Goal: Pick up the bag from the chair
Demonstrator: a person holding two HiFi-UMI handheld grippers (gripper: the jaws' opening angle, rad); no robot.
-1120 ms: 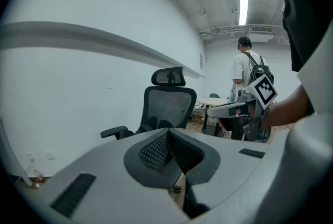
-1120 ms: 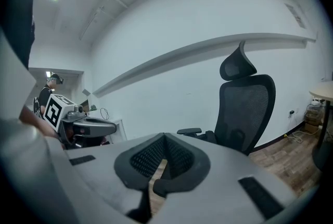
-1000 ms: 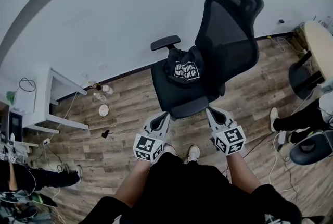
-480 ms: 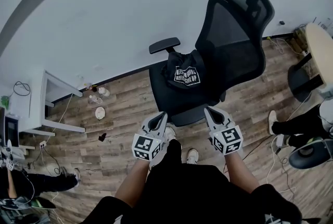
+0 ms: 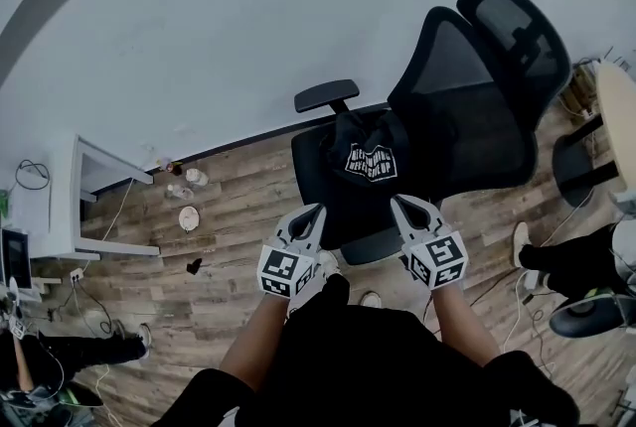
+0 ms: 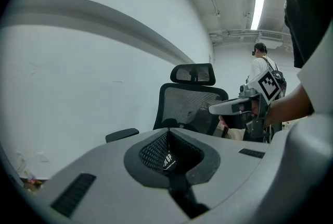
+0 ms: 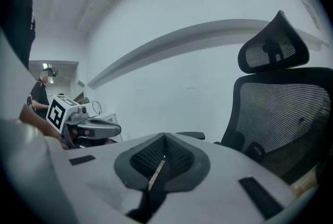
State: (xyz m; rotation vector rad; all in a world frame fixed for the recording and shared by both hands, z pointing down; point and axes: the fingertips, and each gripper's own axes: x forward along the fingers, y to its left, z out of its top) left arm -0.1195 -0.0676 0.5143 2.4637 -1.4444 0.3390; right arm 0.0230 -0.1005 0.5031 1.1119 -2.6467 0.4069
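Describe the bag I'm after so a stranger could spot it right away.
Find the black mesh office chair against the white wall. On its seat slumps the bag: soft black fabric, the only thing there with white printed lettering.

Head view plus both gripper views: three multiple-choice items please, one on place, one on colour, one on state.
1. Where is the bag?
A. on the chair seat
B. on the floor
C. on the white desk

2. What colour is the bag?
A. white
B. black with white print
C. red

3. How are the fingers of the left gripper and right gripper?
A. clamped on the bag
B. together, holding nothing
C. wide apart

Key: A, it lies against the backrest on the seat; B, dark fabric with pale lettering; B, each gripper view shows the tips meeting short of the bag.
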